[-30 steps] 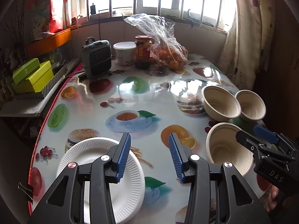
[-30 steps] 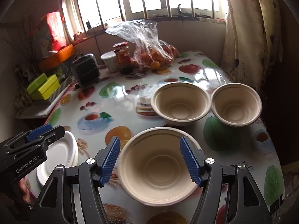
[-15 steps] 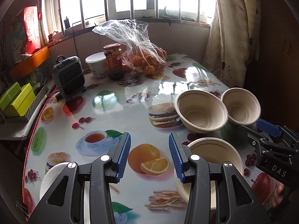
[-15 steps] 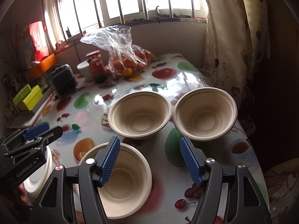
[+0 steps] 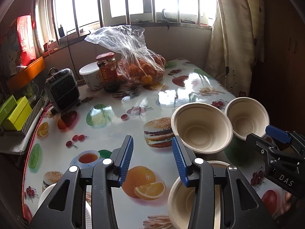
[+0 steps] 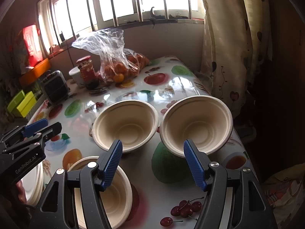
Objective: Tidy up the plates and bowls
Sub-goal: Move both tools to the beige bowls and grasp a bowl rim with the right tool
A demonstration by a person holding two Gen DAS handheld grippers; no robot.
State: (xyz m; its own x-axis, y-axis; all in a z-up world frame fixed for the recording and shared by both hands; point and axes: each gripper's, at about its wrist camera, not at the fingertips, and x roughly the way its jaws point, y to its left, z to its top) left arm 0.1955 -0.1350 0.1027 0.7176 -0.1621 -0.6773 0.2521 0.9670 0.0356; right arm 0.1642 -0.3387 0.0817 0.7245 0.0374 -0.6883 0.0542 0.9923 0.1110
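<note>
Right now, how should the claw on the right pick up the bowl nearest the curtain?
Probably by the rim. The far-right bowl stands upright and empty, too wide to straddle. Bring the open right claw down over its near edge, one finger inside, one outside, away from the middle bowl.

Three beige bowls on the fruit-print table (image 6: pixel 171 87): two side by side near the right edge (image 6: pixel 125 123) (image 6: pixel 196 124), almost touching, a third (image 6: pixel 116 196) by the near edge. Right gripper (image 6: pixel 153 162) above, jaws apart, empty. White plates (image 6: pixel 34 185) at the near left corner.
</note>
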